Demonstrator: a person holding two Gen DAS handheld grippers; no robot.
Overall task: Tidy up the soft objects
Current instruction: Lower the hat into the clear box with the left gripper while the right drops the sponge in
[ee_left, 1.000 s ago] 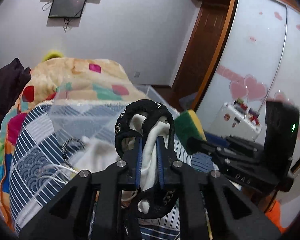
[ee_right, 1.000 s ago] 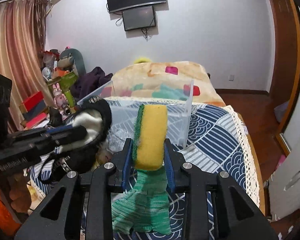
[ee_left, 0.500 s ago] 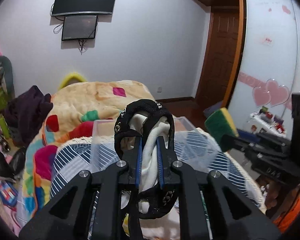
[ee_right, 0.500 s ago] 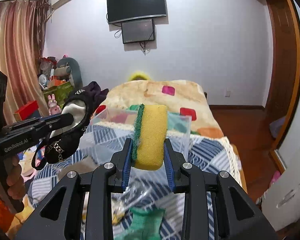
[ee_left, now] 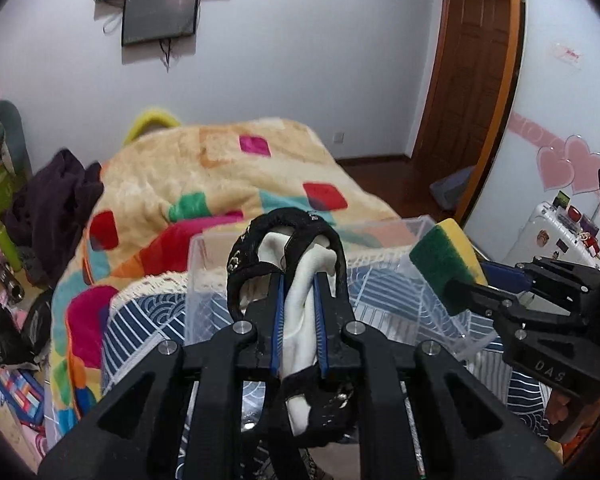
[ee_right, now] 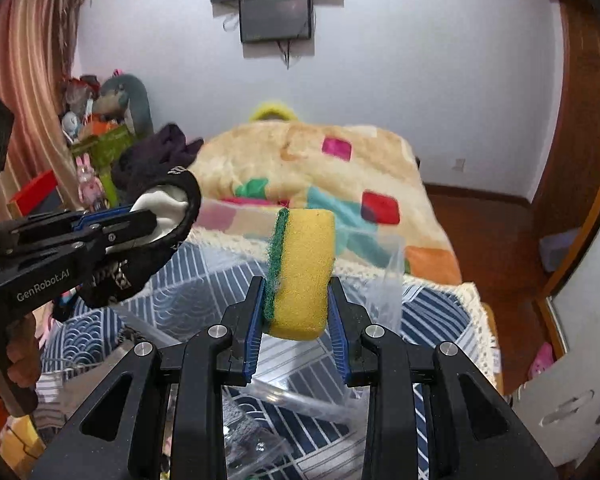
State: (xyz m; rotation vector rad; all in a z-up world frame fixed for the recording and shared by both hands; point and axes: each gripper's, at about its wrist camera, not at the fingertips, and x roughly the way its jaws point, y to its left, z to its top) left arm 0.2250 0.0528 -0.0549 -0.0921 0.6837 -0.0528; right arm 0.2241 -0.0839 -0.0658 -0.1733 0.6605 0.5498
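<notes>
My left gripper [ee_left: 300,294] is shut on a white cloth piece with black trim [ee_left: 300,280], which loops above the fingertips and hangs below them. It shows again at the left of the right wrist view, the left gripper [ee_right: 150,220] still pinching the cloth piece [ee_right: 164,204]. My right gripper [ee_right: 298,292] is shut on a yellow sponge with a green scouring side [ee_right: 306,268], held upright. In the left wrist view, the sponge [ee_left: 444,264] sticks out of the right gripper [ee_left: 466,286]. Both loads hover over a clear plastic bin [ee_left: 204,280], its right wall [ee_right: 388,284] beside the sponge.
The bin stands on a blue-and-white patterned cover [ee_right: 432,320] with a lace edge. Behind lies a bed with a patchwork blanket [ee_left: 220,168]. Toys and boxes [ee_right: 96,148] crowd the left; a white case [ee_left: 556,232] and a wardrobe door stand at the right.
Both grippers have carried their loads forward, up to and over the clear bin, which now sits close below them. The green cloth under the right gripper has slid out of view.
</notes>
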